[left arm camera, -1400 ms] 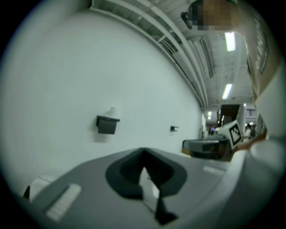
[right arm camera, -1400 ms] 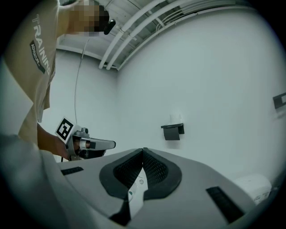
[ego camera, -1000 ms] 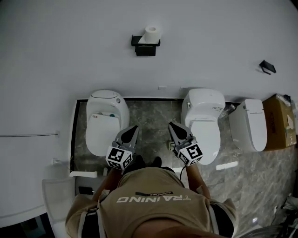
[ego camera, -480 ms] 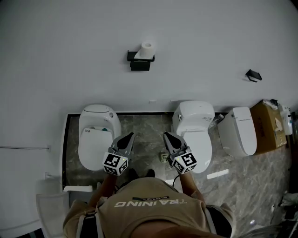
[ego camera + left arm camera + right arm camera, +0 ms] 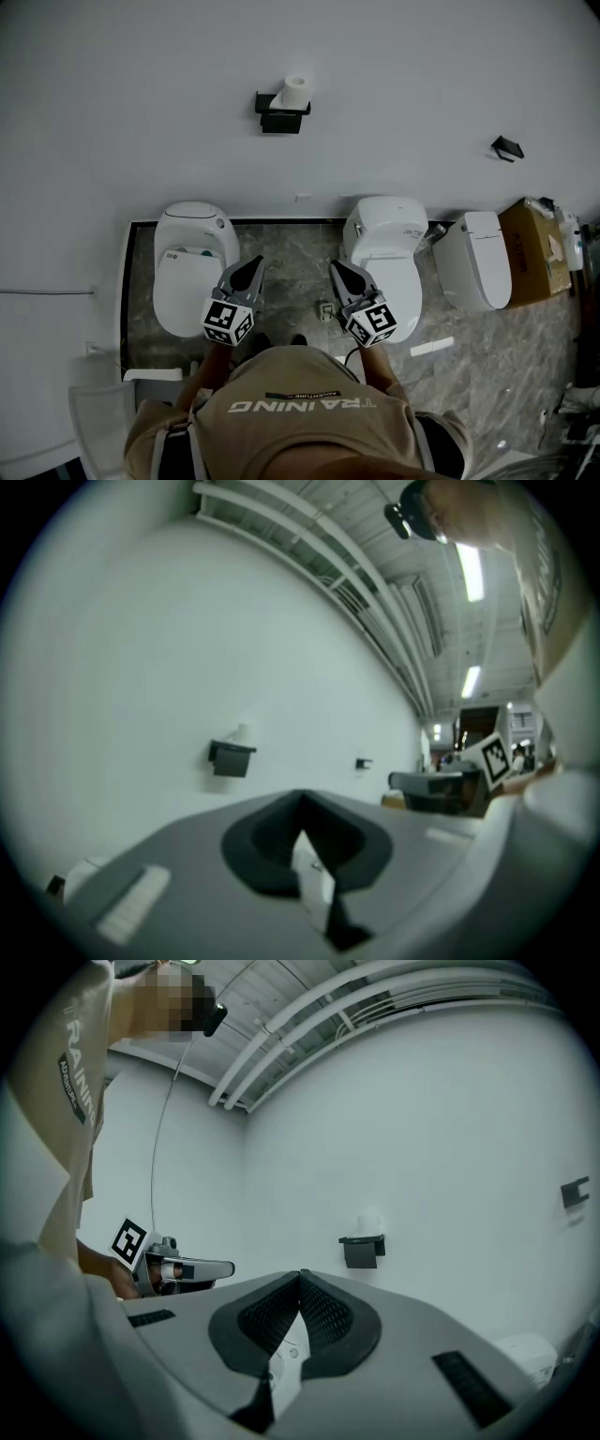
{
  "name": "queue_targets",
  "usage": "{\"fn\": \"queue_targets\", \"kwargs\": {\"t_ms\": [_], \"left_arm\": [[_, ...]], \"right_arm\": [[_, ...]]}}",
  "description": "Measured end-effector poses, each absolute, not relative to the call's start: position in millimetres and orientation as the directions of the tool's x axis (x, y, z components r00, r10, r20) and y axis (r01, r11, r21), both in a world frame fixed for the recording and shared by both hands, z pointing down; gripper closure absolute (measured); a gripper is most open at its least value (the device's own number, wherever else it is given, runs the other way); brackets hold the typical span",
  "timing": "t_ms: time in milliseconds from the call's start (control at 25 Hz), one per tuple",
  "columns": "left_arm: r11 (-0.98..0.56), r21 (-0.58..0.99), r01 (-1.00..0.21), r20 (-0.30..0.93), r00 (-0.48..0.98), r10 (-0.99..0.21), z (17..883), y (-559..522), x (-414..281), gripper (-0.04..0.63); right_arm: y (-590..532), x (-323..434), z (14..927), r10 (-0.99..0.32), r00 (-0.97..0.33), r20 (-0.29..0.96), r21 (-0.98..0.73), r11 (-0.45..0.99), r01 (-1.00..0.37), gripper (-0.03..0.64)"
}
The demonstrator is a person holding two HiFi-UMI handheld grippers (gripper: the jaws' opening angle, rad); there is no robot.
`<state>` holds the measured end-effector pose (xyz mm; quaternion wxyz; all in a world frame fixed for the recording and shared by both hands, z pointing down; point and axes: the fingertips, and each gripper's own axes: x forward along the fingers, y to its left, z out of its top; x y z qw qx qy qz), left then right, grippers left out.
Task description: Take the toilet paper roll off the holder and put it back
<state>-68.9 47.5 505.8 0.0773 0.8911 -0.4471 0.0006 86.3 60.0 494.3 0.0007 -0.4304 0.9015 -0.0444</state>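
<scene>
We hold the left gripper (image 5: 251,264) and right gripper (image 5: 337,270) level, both with jaws together, empty; the toilet paper roll (image 5: 296,91) sits on its wall holder (image 5: 279,118) at twelve o'clock.

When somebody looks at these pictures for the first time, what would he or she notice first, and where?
The white toilet paper roll on the black wall-mounted holder stands out first, high on the bare pale wall. Below it, three white toilets line the grey marble floor. Nearest, the left hand-held gripper and the right hand-held gripper point toward that wall, jaws together and empty.
</scene>
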Motion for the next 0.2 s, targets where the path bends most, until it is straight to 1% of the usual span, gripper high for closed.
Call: {"fn": "queue_targets", "kwargs": {"t_ms": [200], "left_arm": [[-0.597, 0.112, -0.794, 0.075, 0.606, -0.792, 499.3, 48.9, -75.2, 0.597]], "right_arm": [[58.3, 76.3, 494.4, -0.776, -0.631, 0.016, -0.112, 0.625, -0.772, 0.603]]}}
